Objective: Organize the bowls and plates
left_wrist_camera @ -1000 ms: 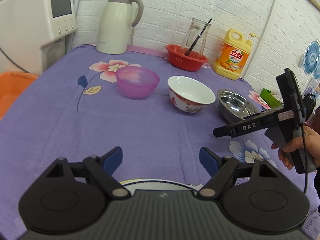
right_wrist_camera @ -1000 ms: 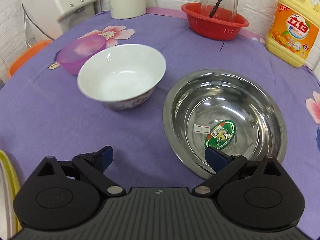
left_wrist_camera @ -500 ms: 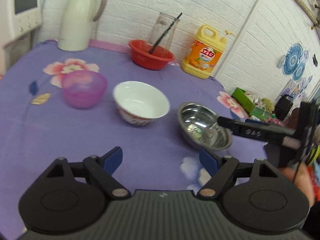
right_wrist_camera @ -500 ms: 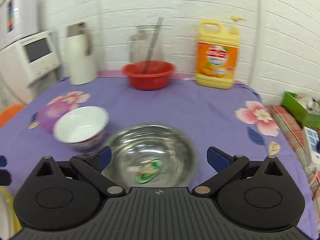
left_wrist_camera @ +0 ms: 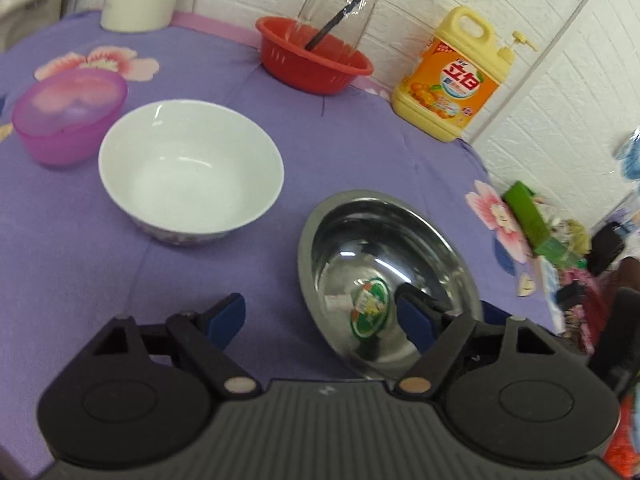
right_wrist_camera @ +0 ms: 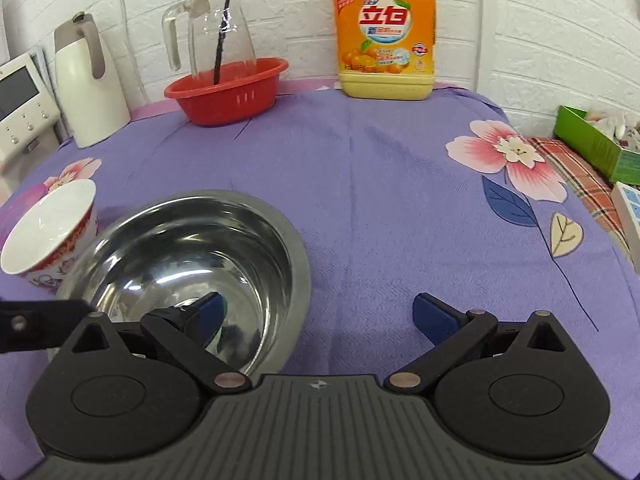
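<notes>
A steel bowl [left_wrist_camera: 384, 256] with a green sticker sits on the purple tablecloth [left_wrist_camera: 72, 248]. A white ceramic bowl [left_wrist_camera: 188, 168] stands to its left and a pink plastic bowl [left_wrist_camera: 68, 116] further left. My left gripper [left_wrist_camera: 320, 320] is open, its right finger over the steel bowl's near left rim. My right gripper [right_wrist_camera: 316, 316] is open and straddles the steel bowl's [right_wrist_camera: 188, 256] right rim, left finger inside the bowl. The white bowl [right_wrist_camera: 48, 232] shows at the left edge there.
A red basket [left_wrist_camera: 312, 60] holding a glass jug [right_wrist_camera: 212, 36] stands at the back, with a yellow detergent bottle [right_wrist_camera: 384, 32] to its right and a white thermos [right_wrist_camera: 88, 84] to its left. A green box [right_wrist_camera: 596, 140] sits off the table's right edge.
Both grippers have moved in on the steel bowl. My left gripper swung right from the near plate, and my right gripper dropped so its left finger sits inside the bowl.
</notes>
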`<action>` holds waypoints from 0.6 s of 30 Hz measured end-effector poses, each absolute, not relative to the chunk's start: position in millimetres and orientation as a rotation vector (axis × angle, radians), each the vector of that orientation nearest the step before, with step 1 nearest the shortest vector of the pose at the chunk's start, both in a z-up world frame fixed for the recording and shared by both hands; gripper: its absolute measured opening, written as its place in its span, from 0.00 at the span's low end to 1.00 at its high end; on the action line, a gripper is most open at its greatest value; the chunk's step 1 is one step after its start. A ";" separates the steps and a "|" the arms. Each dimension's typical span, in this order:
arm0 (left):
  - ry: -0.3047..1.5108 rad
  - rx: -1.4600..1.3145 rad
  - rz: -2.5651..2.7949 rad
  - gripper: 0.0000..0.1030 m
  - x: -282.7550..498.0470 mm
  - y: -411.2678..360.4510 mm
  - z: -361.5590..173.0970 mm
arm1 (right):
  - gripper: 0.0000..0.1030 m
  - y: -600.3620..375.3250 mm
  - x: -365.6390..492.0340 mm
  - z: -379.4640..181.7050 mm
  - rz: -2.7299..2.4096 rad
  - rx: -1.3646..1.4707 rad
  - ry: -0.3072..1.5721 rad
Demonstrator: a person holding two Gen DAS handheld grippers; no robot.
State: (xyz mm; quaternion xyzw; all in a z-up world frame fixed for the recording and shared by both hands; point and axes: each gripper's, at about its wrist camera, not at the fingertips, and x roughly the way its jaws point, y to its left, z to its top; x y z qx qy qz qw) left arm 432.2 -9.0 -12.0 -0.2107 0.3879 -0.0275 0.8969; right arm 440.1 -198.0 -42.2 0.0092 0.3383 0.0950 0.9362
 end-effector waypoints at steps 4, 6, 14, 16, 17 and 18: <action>0.791 -0.402 -0.002 0.77 436.3 -16.1 -16.8 | 1.00 -194.0 439.5 -45.0 0.197 -0.012 0.673; 0.795 -0.416 0.012 0.78 439.1 -14.8 -20.5 | 1.00 -191.9 439.0 -47.6 0.190 -0.036 0.660; 0.786 -0.405 0.030 0.79 445.5 -19.5 -21.7 | 1.00 -193.2 440.0 -48.8 0.181 -0.044 0.646; 0.781 -0.415 0.029 0.79 445.6 -18.9 -22.1 | 1.00 -193.4 440.0 -48.6 0.180 -0.044 0.646; 0.780 -0.417 0.028 0.79 445.6 -18.8 -22.2 | 1.00 -193.0 439.6 -48.6 0.178 -0.040 0.645; 0.778 -0.418 0.028 0.79 445.7 -18.6 -22.4 | 1.00 -193.1 439.2 -48.4 0.174 -0.033 0.644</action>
